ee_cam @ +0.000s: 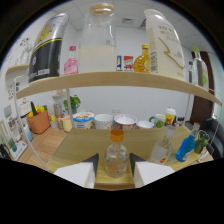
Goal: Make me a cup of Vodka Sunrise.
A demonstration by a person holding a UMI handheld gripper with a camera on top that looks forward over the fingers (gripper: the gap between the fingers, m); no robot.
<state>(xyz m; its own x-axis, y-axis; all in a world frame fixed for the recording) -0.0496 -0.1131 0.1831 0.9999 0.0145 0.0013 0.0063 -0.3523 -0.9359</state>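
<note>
- While the hand-held gripper [113, 165] hangs wide open, a small clear glass bottle with an orange cap [116, 156] stands upright between its fingers, with gaps on both sides.
- The bottle rests on the wooden surface [85, 142].
- Closing straight in looks like the next move.

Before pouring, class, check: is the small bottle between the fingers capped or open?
Capped. The bottle stands upright between the open hand-held gripper fingers, orange cap on.
</note>
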